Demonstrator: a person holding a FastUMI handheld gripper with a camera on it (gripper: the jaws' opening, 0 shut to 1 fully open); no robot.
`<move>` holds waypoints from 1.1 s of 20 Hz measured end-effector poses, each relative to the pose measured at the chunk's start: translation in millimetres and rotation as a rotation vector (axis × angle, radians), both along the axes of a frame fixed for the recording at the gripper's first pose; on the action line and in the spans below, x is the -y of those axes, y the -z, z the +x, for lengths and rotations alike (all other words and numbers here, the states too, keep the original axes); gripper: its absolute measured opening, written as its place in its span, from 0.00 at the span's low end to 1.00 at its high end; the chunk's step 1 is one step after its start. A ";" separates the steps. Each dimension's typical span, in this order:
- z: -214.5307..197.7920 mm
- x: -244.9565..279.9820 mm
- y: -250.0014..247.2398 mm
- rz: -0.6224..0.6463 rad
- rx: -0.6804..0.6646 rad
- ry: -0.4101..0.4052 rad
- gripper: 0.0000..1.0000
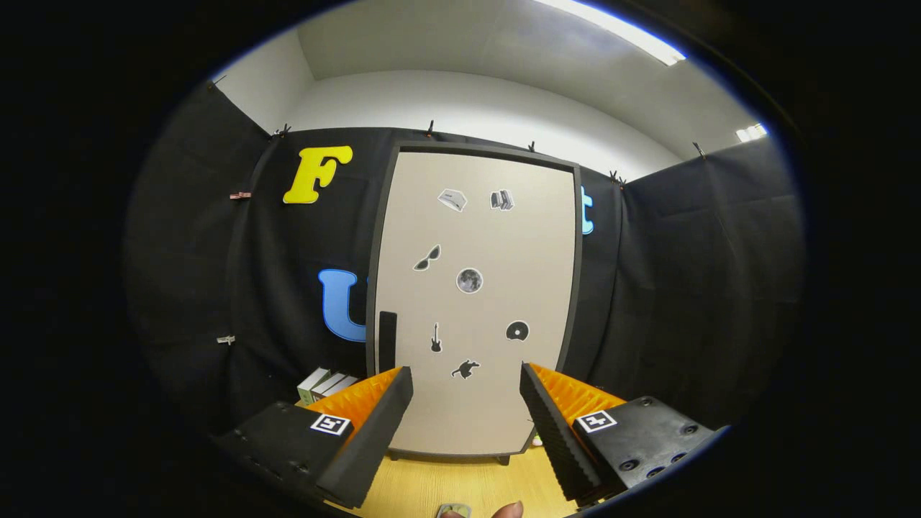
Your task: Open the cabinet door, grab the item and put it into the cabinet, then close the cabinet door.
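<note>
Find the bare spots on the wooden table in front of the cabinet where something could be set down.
Bare light wooden tabletop lies between the open gripper fingers, bordered ahead by the beige cabinet door with stickers. It is crowded left of the black door handle, where white boxes sit.

Premises: a recording booth set up inside a plain room, not a lived-in home. Black cloth [683,288] hangs as the booth's walls on three sides, pinned along its top edge by small clips [429,129]. Above the cloth, bare white walls [460,101] and a ceiling with strip lights [619,30] are visible. A single cabinet [475,302] stands on a light wooden tabletop [439,485] against the back cloth, its pale door shut and dotted with small stickers [469,280], a dark handle [388,339] at its left edge. A few boxes [325,385] lie beside the cabinet. The gripper [466,403] carries square printed tracking markers [330,424], its fingers spread apart.
</note>
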State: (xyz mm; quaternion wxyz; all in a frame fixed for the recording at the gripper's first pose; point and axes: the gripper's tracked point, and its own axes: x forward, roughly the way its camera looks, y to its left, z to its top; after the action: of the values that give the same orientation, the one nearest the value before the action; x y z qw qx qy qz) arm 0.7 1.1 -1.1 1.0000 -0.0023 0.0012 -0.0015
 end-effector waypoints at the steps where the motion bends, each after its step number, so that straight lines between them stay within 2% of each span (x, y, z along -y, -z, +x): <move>1: 0.9 0.1 -0.1 -0.001 0.001 0.002 0.98; 14: 9.0 -4.0 5.8 -0.009 -0.011 -0.004 0.97; 22: 41.8 -52.5 15.1 -0.019 0.005 -0.048 0.98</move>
State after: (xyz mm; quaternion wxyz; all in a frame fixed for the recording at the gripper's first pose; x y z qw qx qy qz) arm 42.5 53.6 -16.2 0.9997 -0.0120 -0.0016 0.0225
